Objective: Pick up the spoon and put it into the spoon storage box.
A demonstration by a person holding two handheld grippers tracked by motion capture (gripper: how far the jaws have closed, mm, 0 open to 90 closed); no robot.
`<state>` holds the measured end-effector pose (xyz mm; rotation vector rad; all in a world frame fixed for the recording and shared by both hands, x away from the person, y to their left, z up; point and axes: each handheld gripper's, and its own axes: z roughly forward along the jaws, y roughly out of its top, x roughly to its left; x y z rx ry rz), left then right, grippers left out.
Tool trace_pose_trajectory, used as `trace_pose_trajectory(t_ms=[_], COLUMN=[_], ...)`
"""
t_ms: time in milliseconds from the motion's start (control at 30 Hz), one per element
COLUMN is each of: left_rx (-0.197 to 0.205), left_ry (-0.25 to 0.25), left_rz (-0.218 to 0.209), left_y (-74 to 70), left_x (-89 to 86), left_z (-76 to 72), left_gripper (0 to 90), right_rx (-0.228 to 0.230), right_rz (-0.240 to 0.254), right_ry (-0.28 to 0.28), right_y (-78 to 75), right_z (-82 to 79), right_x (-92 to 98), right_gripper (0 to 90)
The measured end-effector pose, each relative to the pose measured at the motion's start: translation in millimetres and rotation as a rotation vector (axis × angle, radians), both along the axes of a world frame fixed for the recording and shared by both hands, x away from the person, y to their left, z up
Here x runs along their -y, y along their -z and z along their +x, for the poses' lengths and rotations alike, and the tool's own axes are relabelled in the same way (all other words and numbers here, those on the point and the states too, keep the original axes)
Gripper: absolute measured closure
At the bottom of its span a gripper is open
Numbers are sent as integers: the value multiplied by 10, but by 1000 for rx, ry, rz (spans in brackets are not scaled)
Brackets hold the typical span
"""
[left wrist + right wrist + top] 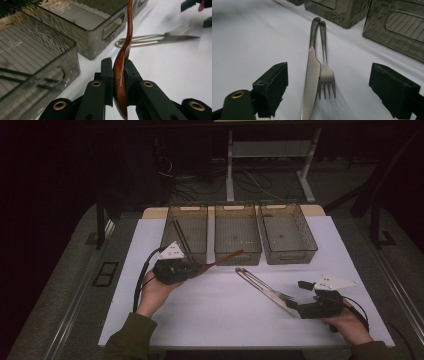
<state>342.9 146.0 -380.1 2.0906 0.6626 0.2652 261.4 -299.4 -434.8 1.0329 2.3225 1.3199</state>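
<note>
— Wooden spoon [122,62]: where is it, and who has it?

— The left gripper [192,268] is clamped on it, pads pressed against its broad end. In the high view it sticks out from the jaws toward the right, lifted off the white table [210,320], its thin handle reaching the near wall of the middle bin [237,235].

— Can you see the whole spoon?

— No. In the left gripper view its far end runs off the top edge, and the lowest part of the bowl is cut off at the bottom between the jaws.

— And the other hand?

— The right gripper [328,97] stands wide, holding nothing, its jaws either side of a knife [312,75] and a fork [325,72] that lie side by side on the table, handles touching at the far end. The knife's tip is cut off by the bottom edge of that view.

— What's in the bins?

— The left bin [185,232] holds dark thin sticks, perhaps chopsticks; too dim to be sure. The right bin [289,232] is hard to read through its smoky walls. The room beyond the table is dark, just desk legs and cables.

— Any writing or brand?

— None legible on cutlery, bins or grippers.
</note>
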Motion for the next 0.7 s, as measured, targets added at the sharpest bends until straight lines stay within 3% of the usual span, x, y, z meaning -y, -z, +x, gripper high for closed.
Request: trace_pose_trajectory(t_ms=[700], left_rx=[28], left_ry=[-64], left_rz=[18], left_y=[-83], left_x=[297], left_z=[427], left_gripper=[801], right_rx=[-1], right_rz=[9], right_ry=[8], right_y=[-1], right_z=[5], right_x=[18], right_gripper=[150])
